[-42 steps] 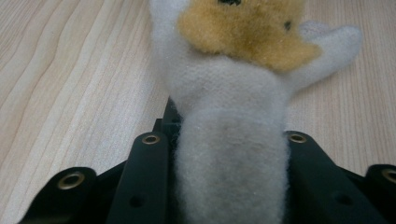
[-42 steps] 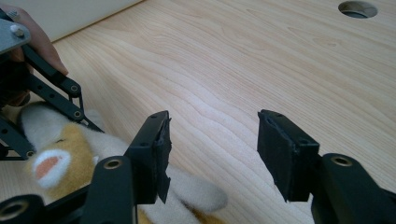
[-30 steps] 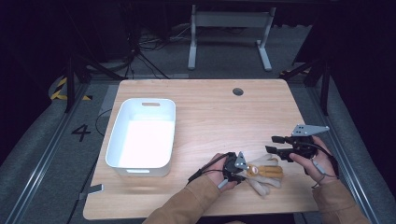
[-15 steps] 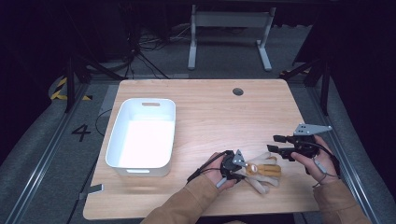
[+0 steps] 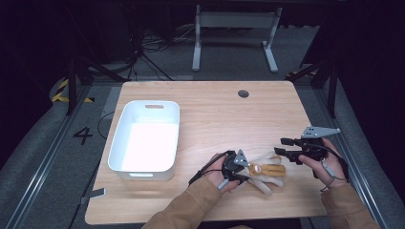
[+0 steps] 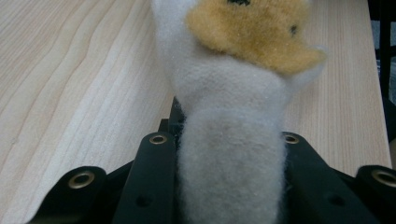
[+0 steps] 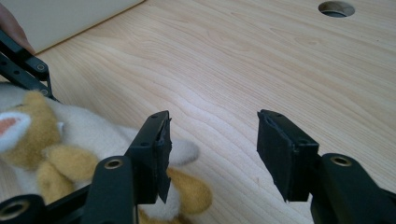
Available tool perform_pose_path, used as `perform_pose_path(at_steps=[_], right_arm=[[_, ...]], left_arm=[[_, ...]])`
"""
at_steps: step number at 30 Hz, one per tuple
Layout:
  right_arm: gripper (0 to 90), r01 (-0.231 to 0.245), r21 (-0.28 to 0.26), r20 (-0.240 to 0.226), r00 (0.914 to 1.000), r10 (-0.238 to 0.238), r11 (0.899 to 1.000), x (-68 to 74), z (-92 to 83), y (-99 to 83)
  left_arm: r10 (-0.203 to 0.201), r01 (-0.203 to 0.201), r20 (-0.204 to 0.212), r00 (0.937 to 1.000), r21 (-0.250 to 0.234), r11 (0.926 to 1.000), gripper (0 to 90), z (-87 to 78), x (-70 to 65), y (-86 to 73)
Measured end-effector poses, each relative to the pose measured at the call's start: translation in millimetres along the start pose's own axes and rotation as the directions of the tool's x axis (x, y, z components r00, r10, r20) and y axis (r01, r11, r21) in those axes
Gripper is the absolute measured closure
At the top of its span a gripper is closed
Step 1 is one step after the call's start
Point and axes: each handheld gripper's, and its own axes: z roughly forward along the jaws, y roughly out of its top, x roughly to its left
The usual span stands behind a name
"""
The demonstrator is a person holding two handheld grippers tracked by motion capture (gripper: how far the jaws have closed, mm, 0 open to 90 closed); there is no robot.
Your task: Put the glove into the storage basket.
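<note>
A white and tan plush toy (image 5: 270, 171) lies on the wooden table (image 5: 224, 119) near its front edge. My left gripper (image 5: 248, 170) is shut on it: in the left gripper view both black jaws press the toy's white limb (image 6: 229, 154) between them, and its tan part (image 6: 252, 28) lies beyond. My right gripper (image 5: 282, 147) hovers just right of the toy, pointing left. In the right gripper view it (image 7: 212, 140) stands open over bare wood, with the toy (image 7: 70, 135) beside the left jaw and nothing between the pads.
A white plastic tub (image 5: 117, 143) stands on the left half of the table, its wall (image 7: 60, 18) in the right gripper view too. A round cable hole (image 5: 243, 93) is near the far edge. Dark floor and a metal stand lie beyond.
</note>
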Motion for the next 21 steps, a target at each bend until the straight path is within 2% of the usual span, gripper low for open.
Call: perform_pose_path(at_steps=[6,9,12,14,20,21], right_arm=[[45.4,-0.005,-0.002,0.007,1.0000,0.005,1.000,-1.0,-1.0,-0.1],[45.4,-0.012,0.000,0.016,0.9998,0.012,1.000,-2.3,-1.4,-0.9],[45.3,-0.018,0.001,0.020,0.9996,0.018,1.000,-3.0,-1.6,-1.0],[45.4,-0.021,0.002,0.023,0.9995,0.021,1.000,-4.1,-1.5,-1.2],[45.5,-0.030,0.010,0.036,0.9989,0.030,0.999,-6.2,-0.9,-1.8],[45.8,-0.033,0.006,0.045,0.9985,0.033,0.999,-7.6,-0.3,-1.0]], left_arm=[[-0.021,0.021,0.001,0.9998,-0.007,0.9997,71.8,-4.9,1.3,0.4],[-0.051,0.051,0.000,0.9987,-0.014,0.9986,71.7,-10.7,3.1,1.4],[-0.059,0.059,-0.004,0.9983,-0.019,0.9981,71.8,-13.9,4.4,1.9],[-0.079,0.079,-0.010,0.9968,-0.030,0.9964,71.8,-18.7,6.1,2.1],[-0.104,0.103,-0.019,0.9944,-0.042,0.9938,71.7,-27.7,10.6,1.1],[-0.120,0.119,-0.026,0.9924,-0.048,0.9918,71.8,-32.0,11.3,-0.5]])
